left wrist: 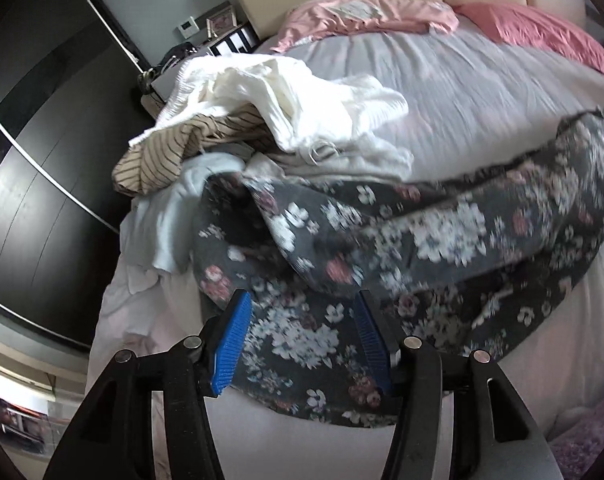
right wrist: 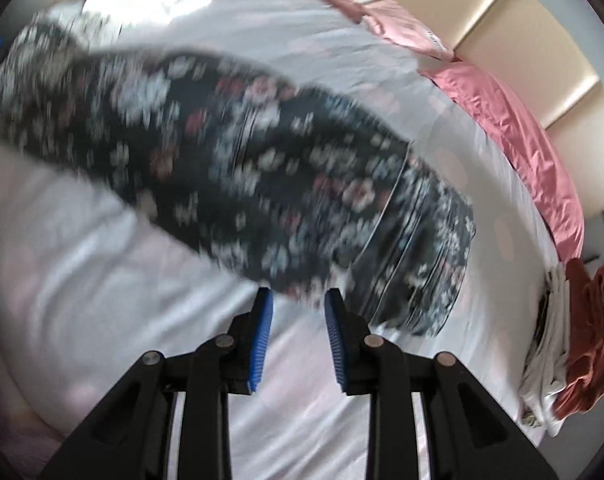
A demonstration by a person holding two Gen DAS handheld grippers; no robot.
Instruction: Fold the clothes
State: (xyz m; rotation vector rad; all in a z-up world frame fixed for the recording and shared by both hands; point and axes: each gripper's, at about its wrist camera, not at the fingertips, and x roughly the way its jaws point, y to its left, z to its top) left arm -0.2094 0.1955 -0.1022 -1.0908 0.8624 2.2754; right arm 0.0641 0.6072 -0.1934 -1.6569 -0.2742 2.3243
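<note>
Spreading the dark floral garment (left wrist: 401, 240) flat looked like the step in hand, judging from how it lay: a long rumpled band across the near part of the bed (left wrist: 481, 92), bunched and twisted, w/ its left end butting against the pile of unfolded laundry (left wrist: 270, 112) (white, striped and pale pieces heaped by the bed's left edge).

Left tool (left wrist: 302, 336) sat wide open, blue pads either side of the floral cloth near its lower hem; nothing was pinched, tho whether the pads touched the fabric couldn't be told. Right tool (right wrist: 298, 336) was also parted, less wide, empty, tips just short of the garment's near edge in the right wrist view; that view was heavily blurred, so fine detail was lost.

To do it well, IMO: each tool should take one layer only at a true corner or hem end, not a fistful from the middle, since the cloth was doubled over itself and a mid-grab would lock the twist in. The two grips should be well apart along the same edge, then lift and pull outward so the band opens before any fold. Best to drag it toward the bare sheet on the right, away from the pile, or the white pieces may snag and come along. A folded stack (right wrist: 561, 344) (white and rust-red items) sat at the bed's far right edge, prob the place for it afterwards.
</note>
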